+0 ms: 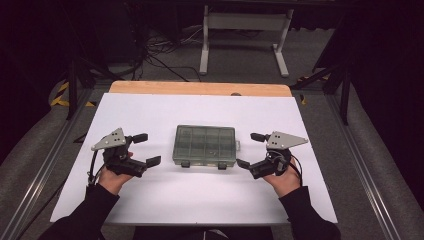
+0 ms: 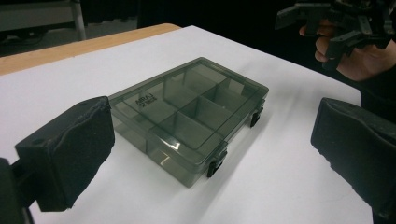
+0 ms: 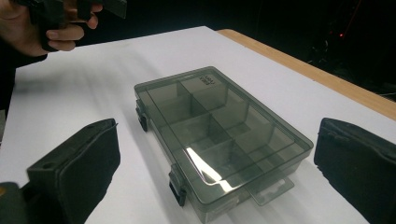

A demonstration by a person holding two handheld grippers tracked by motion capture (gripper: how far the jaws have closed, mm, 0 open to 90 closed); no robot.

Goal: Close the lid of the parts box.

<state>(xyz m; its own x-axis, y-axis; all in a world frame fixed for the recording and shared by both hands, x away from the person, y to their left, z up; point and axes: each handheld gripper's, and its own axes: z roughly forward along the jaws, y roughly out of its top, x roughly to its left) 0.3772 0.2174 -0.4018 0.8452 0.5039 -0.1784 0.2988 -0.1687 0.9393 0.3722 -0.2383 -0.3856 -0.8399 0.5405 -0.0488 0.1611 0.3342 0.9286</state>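
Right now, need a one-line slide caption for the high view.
Closed smoky compartment box centred on white table, flanked by open left gripper and open right gripper, neither touching it.

From my remote station: a compartment box (image 1: 205, 145) of smoky translucent plastic, its smooth lid glossy under the lights, sits on matt white sheeting over a bare wood table (image 1: 200, 88); each hand-held gripper's pads (image 2: 70, 149) look like rough, matt black foam.

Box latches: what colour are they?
Black, on the smoky grey see-through box; latches show best in the left gripper view.
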